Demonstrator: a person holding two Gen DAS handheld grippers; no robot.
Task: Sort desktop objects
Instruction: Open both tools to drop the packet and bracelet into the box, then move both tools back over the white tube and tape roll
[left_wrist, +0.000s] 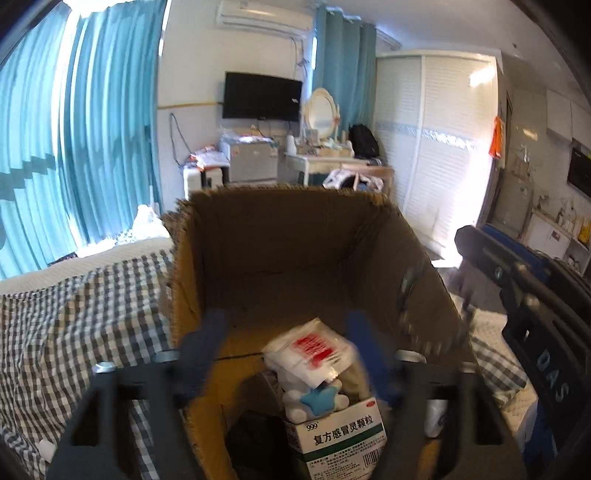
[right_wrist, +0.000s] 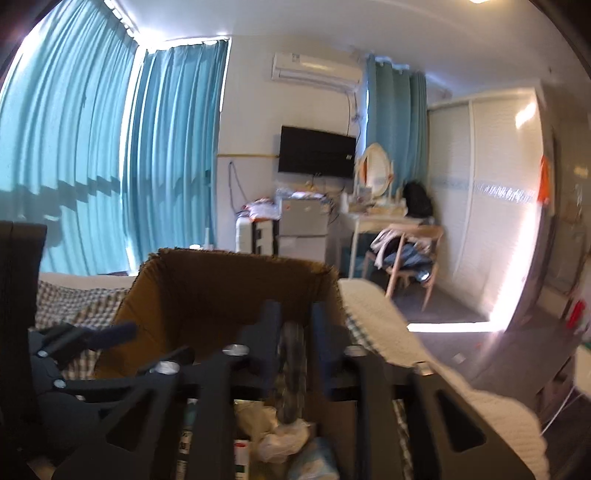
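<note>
An open cardboard box (left_wrist: 280, 236) stands on a checked bedsheet. In it lie a white packet with red print (left_wrist: 314, 350), a white toy with a blue star (left_wrist: 317, 400), a green-and-white medicine box (left_wrist: 343, 439) and something dark. My left gripper (left_wrist: 286, 347) hangs over the box, its blue fingers (left_wrist: 205, 343) wide apart; the packet lies between and below them, untouched. My right gripper (right_wrist: 295, 325) reaches over the box's near right side. A blurred grey round thing (right_wrist: 291, 369) sits edge-on between its fingers, with a gap on the right.
The checked sheet (left_wrist: 74, 314) spreads left of the box and a white quilted cover (right_wrist: 424, 354) right of it. In the box's near end lie a white bag (right_wrist: 284, 439) and small bottles. Behind stand curtains, a wall TV (left_wrist: 262, 96), a dresser and a chair (right_wrist: 410, 254).
</note>
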